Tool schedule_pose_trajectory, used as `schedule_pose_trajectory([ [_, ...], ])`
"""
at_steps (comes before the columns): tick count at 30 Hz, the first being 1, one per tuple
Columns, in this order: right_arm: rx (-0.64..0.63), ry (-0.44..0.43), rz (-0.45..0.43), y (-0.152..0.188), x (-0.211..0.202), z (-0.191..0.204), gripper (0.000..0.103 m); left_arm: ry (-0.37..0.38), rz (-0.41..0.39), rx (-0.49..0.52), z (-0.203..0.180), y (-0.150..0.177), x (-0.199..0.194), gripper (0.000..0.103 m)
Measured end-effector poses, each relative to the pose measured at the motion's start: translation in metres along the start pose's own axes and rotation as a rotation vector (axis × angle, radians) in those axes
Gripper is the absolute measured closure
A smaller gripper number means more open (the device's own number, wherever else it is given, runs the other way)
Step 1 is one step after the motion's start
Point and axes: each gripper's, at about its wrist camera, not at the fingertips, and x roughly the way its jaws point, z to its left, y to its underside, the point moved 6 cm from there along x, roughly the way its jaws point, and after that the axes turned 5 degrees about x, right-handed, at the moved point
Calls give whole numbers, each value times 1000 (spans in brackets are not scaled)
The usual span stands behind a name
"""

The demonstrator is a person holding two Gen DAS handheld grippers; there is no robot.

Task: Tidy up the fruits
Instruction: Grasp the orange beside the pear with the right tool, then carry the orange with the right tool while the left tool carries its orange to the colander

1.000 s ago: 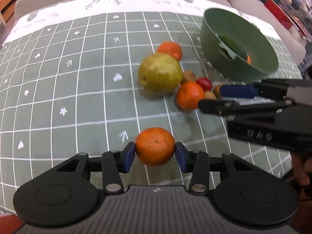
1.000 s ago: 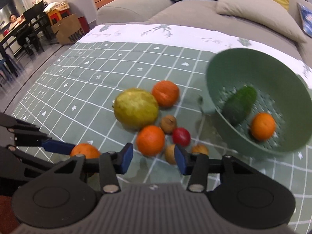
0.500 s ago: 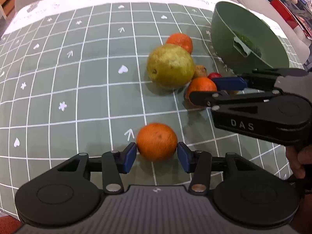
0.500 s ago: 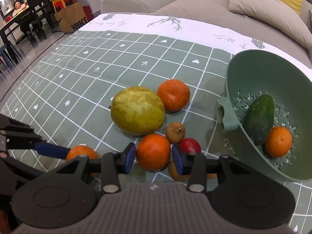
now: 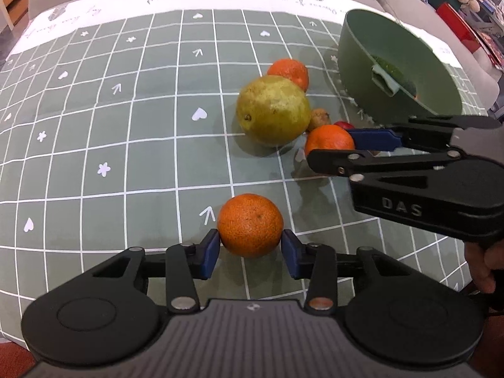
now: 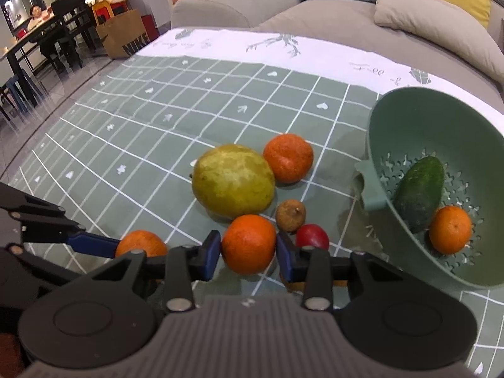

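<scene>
Left wrist view: my two grippers each close on an orange lying on the green checked cloth (image 5: 132,145).

The lone orange (image 5: 250,224), bright and dimpled, sits between the left gripper (image 5: 250,250) pads, which touch its sides as the jaws close. Only the right wrist view shows the colander (image 6: 406,132) interior: a dark green fruit (image 6: 420,193) and a small orange (image 6: 450,230). There the right gripper (image 6: 249,255) closes on the cluster orange (image 6: 249,244), below the large pear (image 6: 233,182). A second ago those pads straddled bare cloth.
</scene>
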Motion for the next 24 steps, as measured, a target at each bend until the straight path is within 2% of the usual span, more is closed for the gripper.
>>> schedule_pose_trajectory([
  [11,89,-32,-67,9,-70,-25,68,51,-117,33,-30,-20,-49,56],
  [18,131,5,-120,14,-113,-61,68,133,-159,95,-68,-57,-68,56],
  [24,131,64,-150,3,-134,-94,68,190,-177,142,-100,-97,-68,56],
])
